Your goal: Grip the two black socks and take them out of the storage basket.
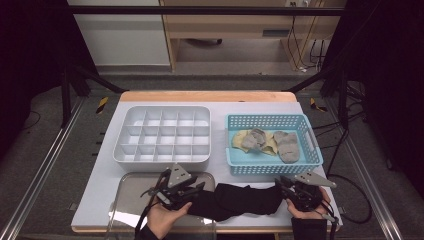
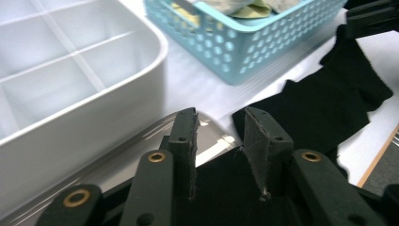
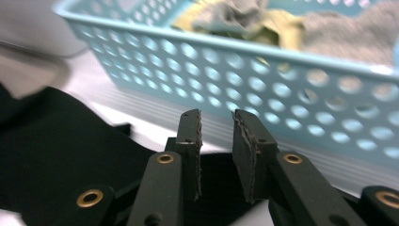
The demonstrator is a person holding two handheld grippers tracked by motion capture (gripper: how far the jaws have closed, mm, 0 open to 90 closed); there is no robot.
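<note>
While the black cloth (image 1: 235, 200) lies spread along the near edge of the tabletop (image 1: 220, 100), a claw sits at each of its ends. At the near left corner, a clear plastic lid (image 1: 131, 196) rests flat, and the left claw (image 1: 197, 186) hovers over its right part, just above the cloth's left end; in the left gripper view the jaws stand apart with nothing pinched between the pads, the dark fabric (image 2: 320, 108) lying below and beyond them. Behind the lid, toward the far left of the tabletop, stands a white divided organizer tray (image 1: 162, 156), its compartments bare. Right of it sits a light blue perforated basket (image 1: 272, 167), holding grey socks (image 1: 287, 145) and a pale yellow cloth (image 1: 242, 139). At the near right corner, the right claw (image 1: 280, 184) lies by the cloth's right end, just in front of the basket's near wall. In the right gripper view its jaws are parted too, empty between the pads, with black fabric (image 3: 61, 141) under and left of them and the basket wall (image 3: 282, 89) close ahead.
</note>
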